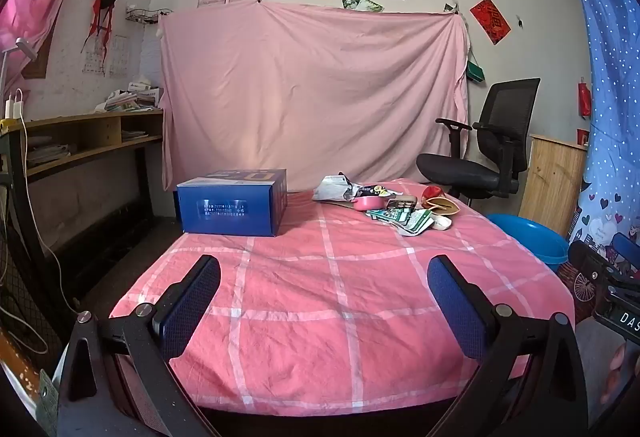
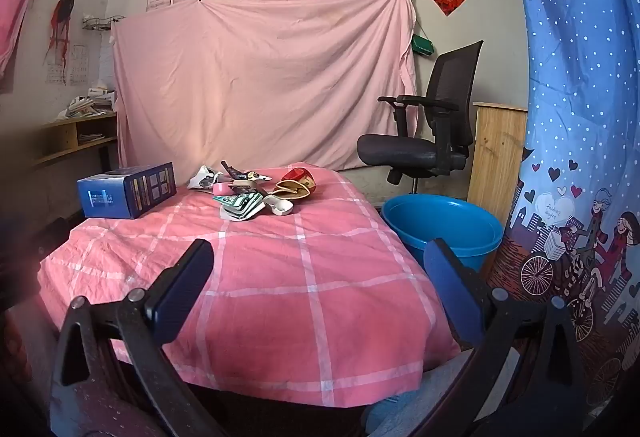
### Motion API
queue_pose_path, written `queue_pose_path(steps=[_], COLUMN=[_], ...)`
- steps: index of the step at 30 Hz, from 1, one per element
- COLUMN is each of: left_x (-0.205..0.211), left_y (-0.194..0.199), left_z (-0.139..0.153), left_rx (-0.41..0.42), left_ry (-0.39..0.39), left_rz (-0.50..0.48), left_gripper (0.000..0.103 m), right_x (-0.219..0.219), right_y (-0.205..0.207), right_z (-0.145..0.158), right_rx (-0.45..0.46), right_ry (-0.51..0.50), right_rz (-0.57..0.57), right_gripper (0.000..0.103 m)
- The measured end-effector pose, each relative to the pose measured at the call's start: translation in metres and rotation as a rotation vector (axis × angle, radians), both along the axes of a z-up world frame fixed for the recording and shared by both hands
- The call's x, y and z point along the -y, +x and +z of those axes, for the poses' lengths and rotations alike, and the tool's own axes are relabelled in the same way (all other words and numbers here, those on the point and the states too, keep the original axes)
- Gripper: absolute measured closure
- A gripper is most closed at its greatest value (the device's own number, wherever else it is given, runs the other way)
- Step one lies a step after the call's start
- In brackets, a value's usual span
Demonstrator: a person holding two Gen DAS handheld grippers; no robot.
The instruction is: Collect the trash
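Observation:
A pile of trash [image 1: 394, 207] lies at the far right of a table covered in a pink checked cloth [image 1: 340, 297]: crumpled paper, green wrappers, a small pink pot, a red packet. It also shows in the right wrist view [image 2: 256, 193]. My left gripper [image 1: 324, 277] is open and empty over the near part of the table. My right gripper [image 2: 318, 265] is open and empty over the table's near right side. A blue tub [image 2: 442, 227] stands on the floor right of the table.
A blue box [image 1: 232, 205] sits on the far left of the table. A black office chair [image 1: 488, 153] stands behind the tub. A wooden desk [image 1: 88, 133] is on the left. A blue patterned curtain [image 2: 580, 117] hangs on the right.

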State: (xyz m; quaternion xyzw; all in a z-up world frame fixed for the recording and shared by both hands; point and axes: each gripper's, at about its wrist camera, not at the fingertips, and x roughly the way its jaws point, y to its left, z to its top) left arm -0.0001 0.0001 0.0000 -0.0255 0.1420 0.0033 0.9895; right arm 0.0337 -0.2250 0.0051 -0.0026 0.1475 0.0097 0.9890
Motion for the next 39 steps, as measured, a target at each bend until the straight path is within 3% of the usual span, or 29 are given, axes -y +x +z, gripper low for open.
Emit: queue_pose_path(steps=[39], left_x=[-0.0034], left_y=[-0.0024], left_z=[0.0044], left_rx=[0.000], left_ry=[0.001], left_rz=[0.000], left_gripper=[0.001], right_x=[0.0000], right_y=[0.0002], right_z=[0.0002], right_rx=[0.006], right_ry=[0.003], right_rz=[0.000], right_gripper=[0.000])
